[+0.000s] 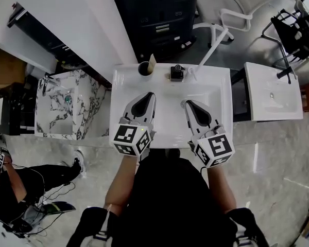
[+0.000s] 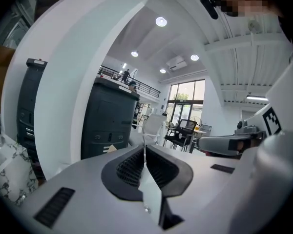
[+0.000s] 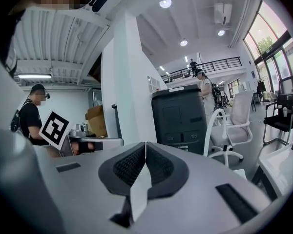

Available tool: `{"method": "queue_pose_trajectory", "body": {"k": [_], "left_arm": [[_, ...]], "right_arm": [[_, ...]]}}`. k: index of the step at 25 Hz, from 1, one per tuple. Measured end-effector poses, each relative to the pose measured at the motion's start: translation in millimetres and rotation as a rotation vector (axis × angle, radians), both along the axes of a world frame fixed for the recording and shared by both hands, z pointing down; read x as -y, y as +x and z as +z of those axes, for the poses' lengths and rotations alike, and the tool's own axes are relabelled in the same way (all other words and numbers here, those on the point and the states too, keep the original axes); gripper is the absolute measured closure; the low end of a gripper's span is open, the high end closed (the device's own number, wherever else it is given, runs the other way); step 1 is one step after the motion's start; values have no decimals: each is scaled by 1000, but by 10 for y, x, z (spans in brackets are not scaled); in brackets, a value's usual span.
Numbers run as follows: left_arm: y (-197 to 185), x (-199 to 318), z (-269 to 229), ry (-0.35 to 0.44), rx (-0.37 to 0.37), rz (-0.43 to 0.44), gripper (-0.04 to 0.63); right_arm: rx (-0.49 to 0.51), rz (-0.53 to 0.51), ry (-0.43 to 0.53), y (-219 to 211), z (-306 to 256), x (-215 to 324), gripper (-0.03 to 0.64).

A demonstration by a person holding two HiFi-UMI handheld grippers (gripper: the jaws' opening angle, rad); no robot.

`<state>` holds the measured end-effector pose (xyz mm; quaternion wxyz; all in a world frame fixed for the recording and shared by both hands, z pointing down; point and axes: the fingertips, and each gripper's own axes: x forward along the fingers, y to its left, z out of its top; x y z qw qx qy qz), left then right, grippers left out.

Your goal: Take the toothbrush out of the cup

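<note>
head view shows the cup at the back left corner of the white basin, with the toothbrush leaning out of its right side. the left gripper is pressed together and empty, well short of the cup; the right gripper is closed on nothing too. the left jaws should spread first, then pinch the exposed end and lift upward. a small black fixture stands near the cup's right, so the reach needs to stay clear of it.
</note>
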<state>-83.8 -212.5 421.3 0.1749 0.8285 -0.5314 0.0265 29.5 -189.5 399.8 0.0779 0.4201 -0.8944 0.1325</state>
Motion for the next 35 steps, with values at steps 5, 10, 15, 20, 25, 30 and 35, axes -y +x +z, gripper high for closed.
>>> {"method": "queue_pose_trajectory", "body": {"k": [5,10,15,20,25,30,35], "left_arm": [[-61,294,113,-21,11,36,574],[-68,561,312,-54,32,72,541],[-51,797,547,-69,85,82,493],[-80,1024,773,-74,150,67,460],[-120,1253,1018,-89,233,31,426],[-125,1407,1221,-117,304,-7,414],[-149,1551,1346,-126,341,-29,414]], "right_arm": [[-18,29,-7,-77,31,183,584],[-35,69,-24,-117,85,306,584],[-54,106,-45,-127,164,373,584],[-63,140,-63,-157,241,429,584],[-69,163,-86,-206,291,443,584],[-79,194,-108,-159,348,467,584],[-86,193,-115,-142,371,503,584]]}}
